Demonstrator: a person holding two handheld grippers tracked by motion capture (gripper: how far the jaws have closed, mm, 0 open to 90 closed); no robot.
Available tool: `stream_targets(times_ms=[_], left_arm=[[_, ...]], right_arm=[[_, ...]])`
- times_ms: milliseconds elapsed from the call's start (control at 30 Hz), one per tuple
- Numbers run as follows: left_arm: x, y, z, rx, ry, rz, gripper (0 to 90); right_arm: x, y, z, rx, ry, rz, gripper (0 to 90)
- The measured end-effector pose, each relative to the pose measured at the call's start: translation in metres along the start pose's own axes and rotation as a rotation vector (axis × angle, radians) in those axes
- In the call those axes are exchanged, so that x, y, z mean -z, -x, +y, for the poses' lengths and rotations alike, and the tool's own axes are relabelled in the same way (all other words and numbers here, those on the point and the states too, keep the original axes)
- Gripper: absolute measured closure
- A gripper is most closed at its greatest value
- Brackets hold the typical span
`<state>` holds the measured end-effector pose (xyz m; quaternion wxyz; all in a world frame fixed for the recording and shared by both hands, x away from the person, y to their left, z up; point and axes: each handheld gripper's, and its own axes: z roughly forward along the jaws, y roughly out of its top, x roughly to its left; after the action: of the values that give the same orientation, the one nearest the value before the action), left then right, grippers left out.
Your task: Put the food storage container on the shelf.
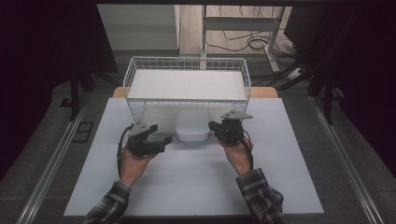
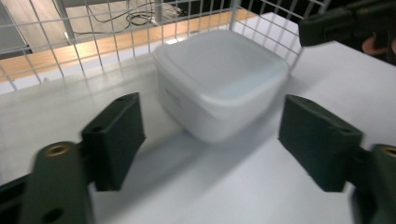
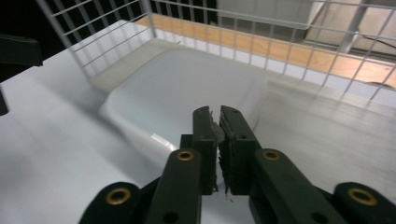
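A white lidded plastic tub (image 1: 192, 126) stands on the white table top (image 1: 196, 182), tucked partly under the front of a raised white wire basket (image 1: 187, 63). My left gripper (image 1: 164, 138) is open just left of the tub, and the left gripper view shows its jaws spread wide with the tub (image 2: 219, 79) straight ahead, untouched. My right gripper (image 1: 213, 125) is shut at the tub's right side. In the right gripper view its jaws (image 3: 218, 114) are pressed together with nothing between them, their tips just short of the tub (image 3: 187, 88).
The wire basket's mesh (image 2: 93, 28) (image 3: 280, 28) rises close behind the tub and holds a white sheet. A wooden table edge, floor cables and a metal frame lie beyond it. Dark curtains flank the table.
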<state>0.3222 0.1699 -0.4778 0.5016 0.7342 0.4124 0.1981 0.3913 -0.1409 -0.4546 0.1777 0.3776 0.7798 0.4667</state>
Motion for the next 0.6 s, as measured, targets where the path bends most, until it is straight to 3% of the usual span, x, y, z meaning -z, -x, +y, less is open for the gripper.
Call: stream_targets(times_ms=[100,300,467,600], left_arm=[[0.014,0.006,-0.014,0.008,-0.006,-0.035,15.6],[0.034,0.02,-0.032,-0.018,-0.047,-0.048,6.5],[0.052,0.033,-0.052,-0.053,-0.059,-0.024,2.8],[0.066,0.037,-0.066,-0.066,-0.041,-0.015,0.9]], right_arm=[[0.008,-0.006,-0.004,0.011,-0.006,0.037,86.6],[0.025,-0.023,-0.011,0.054,-0.008,0.1,88.5],[0.031,-0.035,-0.02,0.075,-0.018,0.133,89.2],[0.023,-0.04,-0.028,0.079,-0.049,0.15,89.2]])
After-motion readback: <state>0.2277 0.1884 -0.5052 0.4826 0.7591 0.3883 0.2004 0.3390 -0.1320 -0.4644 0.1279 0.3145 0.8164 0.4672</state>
